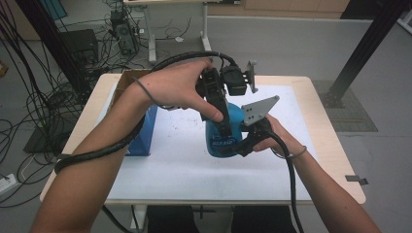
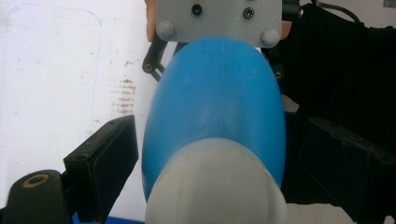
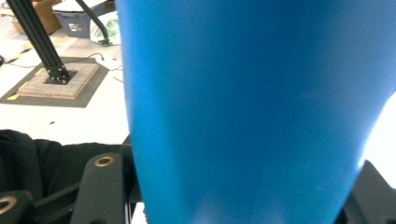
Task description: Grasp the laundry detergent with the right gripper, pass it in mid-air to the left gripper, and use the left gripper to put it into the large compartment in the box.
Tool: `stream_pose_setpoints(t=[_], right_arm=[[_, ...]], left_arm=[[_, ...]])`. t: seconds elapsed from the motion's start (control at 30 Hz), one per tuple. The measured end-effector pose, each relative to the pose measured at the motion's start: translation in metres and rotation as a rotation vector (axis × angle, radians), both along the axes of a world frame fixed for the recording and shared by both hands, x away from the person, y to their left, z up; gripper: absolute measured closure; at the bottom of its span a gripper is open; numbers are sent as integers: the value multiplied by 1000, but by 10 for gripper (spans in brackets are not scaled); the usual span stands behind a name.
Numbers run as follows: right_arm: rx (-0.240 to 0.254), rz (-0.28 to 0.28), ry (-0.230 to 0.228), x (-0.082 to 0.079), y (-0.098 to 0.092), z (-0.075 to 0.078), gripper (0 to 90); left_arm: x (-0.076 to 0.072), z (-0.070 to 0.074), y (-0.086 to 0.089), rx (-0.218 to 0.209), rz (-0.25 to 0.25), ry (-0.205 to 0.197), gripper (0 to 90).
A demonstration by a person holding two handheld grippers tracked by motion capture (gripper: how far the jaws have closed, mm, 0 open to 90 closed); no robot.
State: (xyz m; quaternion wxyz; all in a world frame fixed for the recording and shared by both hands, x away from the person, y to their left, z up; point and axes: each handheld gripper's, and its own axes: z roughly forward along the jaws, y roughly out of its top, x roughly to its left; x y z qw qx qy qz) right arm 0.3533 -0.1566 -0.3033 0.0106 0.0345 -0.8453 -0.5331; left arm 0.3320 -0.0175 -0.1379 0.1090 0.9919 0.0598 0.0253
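Note:
A blue plastic bottle (image 1: 217, 141) stands upright on the white mat (image 1: 170, 165) at mid table. My right gripper (image 1: 245, 141) comes in from the right and is shut on the bottle's body (image 3: 252, 93), which sits between its black jaws (image 3: 236, 196). My left gripper (image 1: 224, 127) points down over the bottle's top. In the left gripper view its jaws (image 2: 217, 154) stand either side of the whitish cap (image 2: 215, 191) and blue shoulder (image 2: 215, 102), with a narrow gap on each side. The right gripper's grey plate (image 2: 219, 18) shows beyond the bottle.
A blue box (image 1: 143, 136) lies on the table's left, with an open cardboard box (image 1: 127, 80) behind it. Both forearms and trailing cables (image 1: 97, 153) cross the near half. Cables and black frame posts stand on the floor around the table.

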Motion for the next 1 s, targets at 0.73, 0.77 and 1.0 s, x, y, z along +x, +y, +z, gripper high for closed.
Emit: stream_pose_setpoints(t=[0.73, 0.77, 1.0], right_arm=[[5, 6, -11, -2, -2, 4, 405], [5, 6, -13, -2, -3, 4, 405], [5, 7, -14, -3, -3, 4, 405]], left_arm=[[-2, -1, -4, 38, -27, -23, 244], [-2, -2, -4, 39, -27, -24, 245], [-2, -1, -5, 45, -28, -26, 295]])
